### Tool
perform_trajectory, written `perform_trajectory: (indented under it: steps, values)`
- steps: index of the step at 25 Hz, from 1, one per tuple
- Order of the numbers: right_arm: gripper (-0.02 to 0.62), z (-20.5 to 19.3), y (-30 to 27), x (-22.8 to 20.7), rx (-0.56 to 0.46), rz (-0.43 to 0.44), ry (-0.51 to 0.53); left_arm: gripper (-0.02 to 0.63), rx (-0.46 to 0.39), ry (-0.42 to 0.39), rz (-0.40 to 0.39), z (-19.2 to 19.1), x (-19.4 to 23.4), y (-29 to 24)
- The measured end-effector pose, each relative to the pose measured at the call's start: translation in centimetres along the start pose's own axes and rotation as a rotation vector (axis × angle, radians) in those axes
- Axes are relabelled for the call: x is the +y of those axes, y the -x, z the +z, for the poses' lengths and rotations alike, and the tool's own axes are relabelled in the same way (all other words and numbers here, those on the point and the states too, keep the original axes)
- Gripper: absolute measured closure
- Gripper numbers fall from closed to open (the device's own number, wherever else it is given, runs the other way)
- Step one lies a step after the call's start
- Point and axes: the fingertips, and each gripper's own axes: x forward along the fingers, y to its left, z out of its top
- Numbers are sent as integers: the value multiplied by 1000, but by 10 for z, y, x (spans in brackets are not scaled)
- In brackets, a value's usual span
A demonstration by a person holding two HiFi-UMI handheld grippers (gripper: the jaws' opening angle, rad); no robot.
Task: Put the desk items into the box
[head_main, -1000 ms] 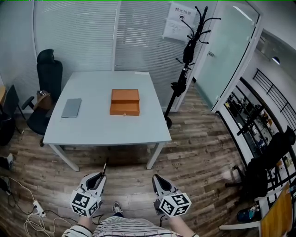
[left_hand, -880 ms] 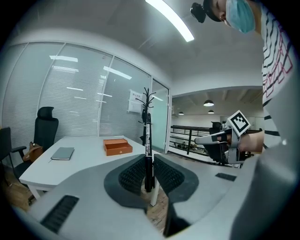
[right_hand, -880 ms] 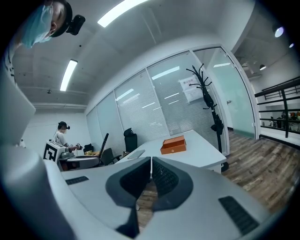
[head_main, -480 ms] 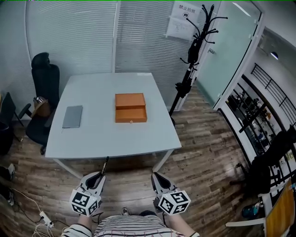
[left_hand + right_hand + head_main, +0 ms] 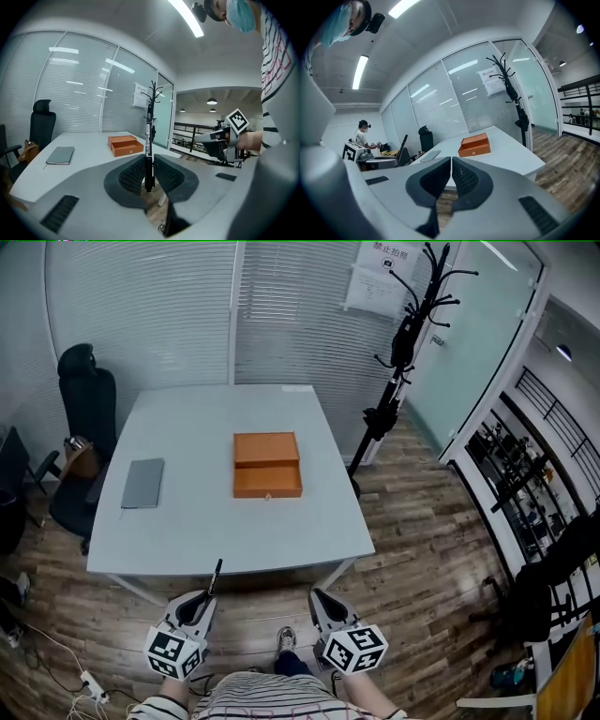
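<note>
An orange box [image 5: 267, 464] lies in the middle of the pale grey table [image 5: 197, 521], its drawer drawn out toward me. It also shows as the orange box [image 5: 125, 145] and the orange box [image 5: 474, 145]. A grey notebook [image 5: 142, 483] lies at the table's left. My left gripper [image 5: 208, 595] is shut on a black pen [image 5: 215, 575] that sticks up from its pads; the black pen [image 5: 149, 166] stands upright between them. My right gripper [image 5: 317, 597] is shut with nothing in it. Both grippers hang in front of the table's near edge, short of the box.
A black office chair [image 5: 82, 418] stands at the table's left. A black coat stand [image 5: 398, 352] rises at the right rear by a glass door. Frosted glass partitions close the back. Cables lie on the wood floor [image 5: 412, 549] at lower left. Another person sits far off [image 5: 361, 133].
Both grippers and I have come nearer to the table; it and the box sit lower and larger in the head view. The pen stays held in the left gripper.
</note>
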Motion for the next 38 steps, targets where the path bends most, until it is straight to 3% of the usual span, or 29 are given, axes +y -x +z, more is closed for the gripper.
perform_trajectory:
  steps: [14,24,30,38]
  values:
    - [568,55,-83,-84,26,95,34,534,-15,-13,68,42,22,-121]
    - [568,70,-119,-123,62,151,59,534,-1,-128,99,72,45,-178]
    - [568,72,-141,-126,64,137,38,534,22,-205,58,92,72,-201]
    - [568,80,-166,-125,32,45,-10,534,53,-305,-62,117,111,-245]
